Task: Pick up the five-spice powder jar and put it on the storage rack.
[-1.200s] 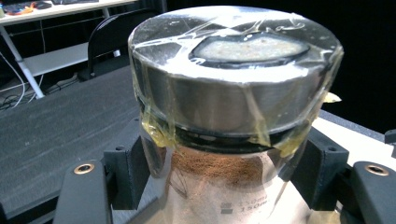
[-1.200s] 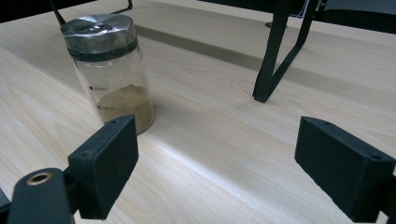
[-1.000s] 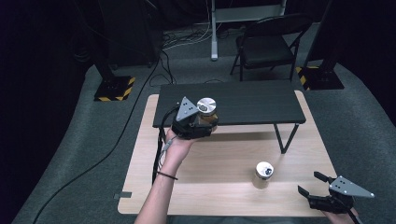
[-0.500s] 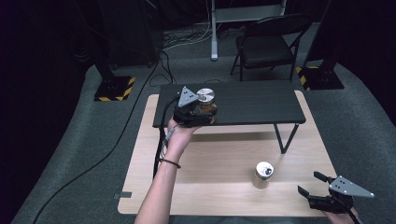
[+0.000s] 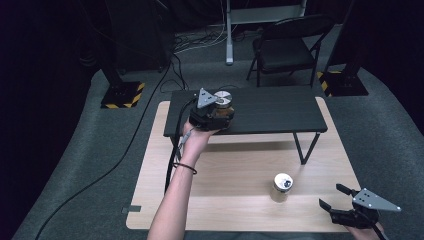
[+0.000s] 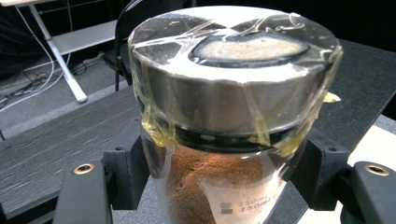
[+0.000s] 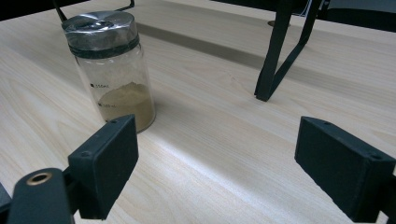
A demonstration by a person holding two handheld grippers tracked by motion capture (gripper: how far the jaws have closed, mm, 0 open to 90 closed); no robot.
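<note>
My left gripper (image 5: 215, 112) is shut on a glass spice jar (image 6: 219, 140) with a taped metal lid and brown powder inside. It holds the jar upright over the front left part of the black shelf (image 5: 270, 107). The jar's lid (image 5: 222, 98) shows above the gripper in the high view. A second glass jar (image 5: 283, 186) with paler powder stands on the wooden table (image 5: 225, 175); it is the same jar (image 7: 109, 70) seen at upper left in the right gripper view. My right gripper (image 5: 340, 197) is open near the table's front right corner, apart from that jar.
The shelf is a low black stand with thin metal legs (image 7: 275, 51) resting on the wooden table. A black folding chair (image 5: 287, 47) and floor stands with yellow-black bases (image 5: 120, 95) lie beyond the table. A cable (image 5: 172, 150) trails from the left gripper.
The left gripper has carried its jar away from me, from the shelf's front edge to over the shelf top. The right gripper has stayed put.
</note>
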